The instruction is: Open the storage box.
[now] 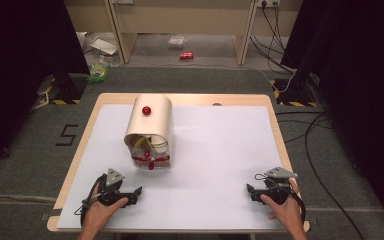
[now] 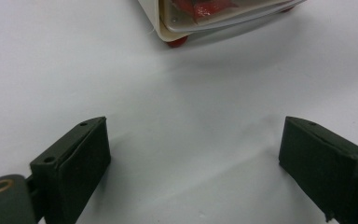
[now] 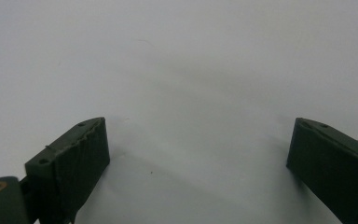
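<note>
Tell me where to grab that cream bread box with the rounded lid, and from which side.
Probably the red knob on the bread box: it stands proud of the smooth curved lid, which offers no other purchase. Come from above with the open left gripper, which rests nearest, and close the jaws across the knob.

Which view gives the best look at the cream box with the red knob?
The high view: the whole box shows there, rounded top, red knob and open front. The left gripper view catches just its bottom corner at the top edge. The right gripper view faces bare white table.
</note>
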`<action>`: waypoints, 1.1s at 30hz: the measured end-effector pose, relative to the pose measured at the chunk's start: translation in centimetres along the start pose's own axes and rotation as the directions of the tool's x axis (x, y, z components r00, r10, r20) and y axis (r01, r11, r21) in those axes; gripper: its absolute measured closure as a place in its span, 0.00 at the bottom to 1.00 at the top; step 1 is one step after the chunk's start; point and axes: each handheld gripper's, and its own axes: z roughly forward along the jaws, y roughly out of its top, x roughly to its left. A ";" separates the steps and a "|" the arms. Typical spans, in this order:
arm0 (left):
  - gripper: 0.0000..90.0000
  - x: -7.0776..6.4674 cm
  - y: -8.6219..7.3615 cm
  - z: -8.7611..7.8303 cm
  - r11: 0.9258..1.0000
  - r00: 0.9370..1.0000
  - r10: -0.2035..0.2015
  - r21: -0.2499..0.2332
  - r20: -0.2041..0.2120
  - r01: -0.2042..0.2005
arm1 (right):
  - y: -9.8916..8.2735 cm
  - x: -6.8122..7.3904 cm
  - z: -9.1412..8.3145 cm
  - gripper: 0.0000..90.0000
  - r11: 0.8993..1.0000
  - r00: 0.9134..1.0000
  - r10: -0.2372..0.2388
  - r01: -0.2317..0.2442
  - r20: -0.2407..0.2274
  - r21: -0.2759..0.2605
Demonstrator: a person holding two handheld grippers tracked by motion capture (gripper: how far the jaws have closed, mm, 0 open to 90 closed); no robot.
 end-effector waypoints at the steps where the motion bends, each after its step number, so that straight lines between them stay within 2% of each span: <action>1: 0.09 0.0 0.0 0.0 1.000 1.000 -0.001 0.000 0.000 0.001 | 0.0 0.0 0.0 0.07 1.000 1.000 0.000 0.000 0.000 0.000; 10: 0.10 0.0 0.0 -0.1 1.000 1.000 -0.001 -0.004 0.000 0.001 | 0.0 0.0 0.0 0.07 1.000 1.000 -0.001 0.001 0.000 0.000; 13: 0.13 0.1 0.0 -0.2 1.000 1.000 -0.011 -0.013 0.002 0.011 | 0.0 0.0 0.0 0.07 1.000 1.000 0.000 0.000 0.000 0.000; 17: 0.17 0.5 -0.1 -0.5 0.999 0.999 -0.029 -0.038 0.041 0.030 | 0.0 0.0 0.0 0.06 1.000 1.000 0.000 0.000 -0.001 0.000; 25: 0.18 -0.1 -0.1 -1.2 0.995 1.000 0.012 -0.098 0.024 -0.010 | 0.0 0.0 0.0 0.06 1.000 1.000 0.001 -0.001 -0.002 0.002; 30: 0.19 -1.3 0.4 -2.2 0.986 0.998 0.057 -0.157 0.026 -0.052 | 0.0 0.0 0.0 0.06 1.000 1.000 0.001 -0.001 -0.004 0.003; 31: 0.19 -1.3 0.4 -2.2 0.986 0.998 0.057 -0.157 0.026 -0.052 | 0.0 0.0 0.0 0.06 1.000 1.000 0.001 -0.001 -0.004 0.003; 33: 0.19 -1.7 0.6 -2.6 0.981 0.997 0.072 -0.184 0.030 -0.065 | 0.0 0.0 0.0 0.06 1.000 1.000 0.001 -0.001 -0.005 0.003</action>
